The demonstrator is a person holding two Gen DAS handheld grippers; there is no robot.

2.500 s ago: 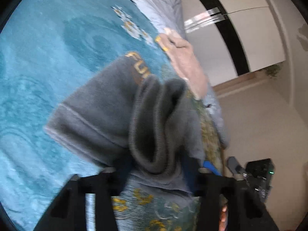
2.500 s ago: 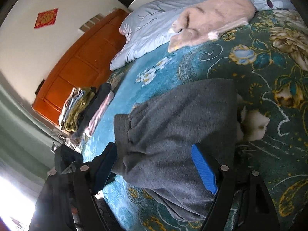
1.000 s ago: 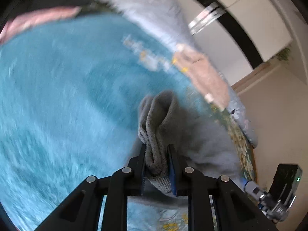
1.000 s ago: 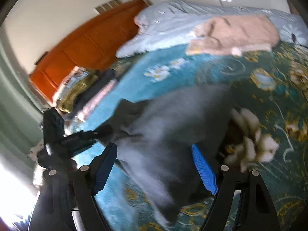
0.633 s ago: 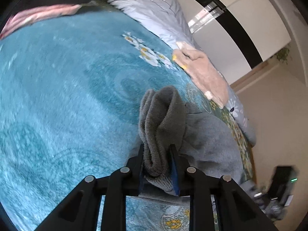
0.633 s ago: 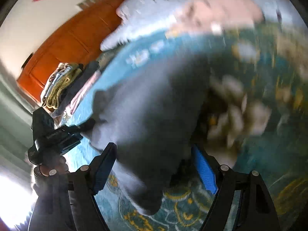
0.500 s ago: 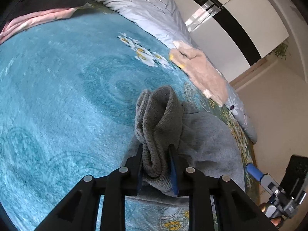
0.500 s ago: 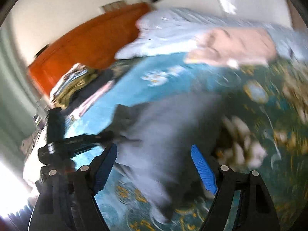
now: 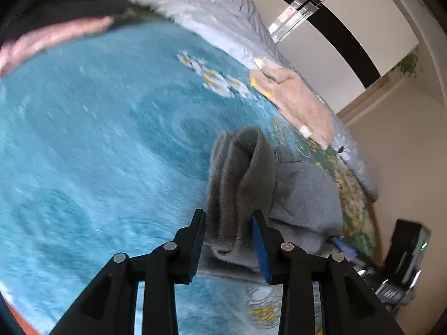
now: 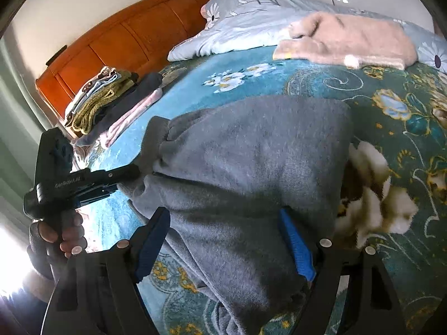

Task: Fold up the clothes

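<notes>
A grey sweatshirt (image 10: 251, 153) lies folded on the teal flowered bedspread (image 10: 391, 139). In the left wrist view my left gripper (image 9: 227, 223) pinches its bunched ribbed hem (image 9: 240, 173), which stands up between the two fingers. The right wrist view shows that same left gripper (image 10: 131, 171) at the sweatshirt's left edge, held by a hand (image 10: 64, 231). My right gripper (image 10: 223, 240) is open wide at the near edge, its blue pads (image 10: 296, 245) on either side of the cloth without squeezing it. Its blue tip (image 9: 339, 247) shows at the right of the left wrist view.
A folded pink fleece (image 10: 349, 39) rests against a pale blue flowered quilt (image 10: 251, 22) at the far side. A stack of folded clothes (image 10: 97, 97) and dark and pink garments (image 10: 131, 103) lie by the wooden headboard (image 10: 125, 36). Bare bedspread (image 9: 97, 153) spreads left of the sweatshirt.
My left gripper, open 2.5 s ago, closed on the hem and holds it; its fingers now stand slightly wider than half a second ago. The right gripper stayed open and swung about.
</notes>
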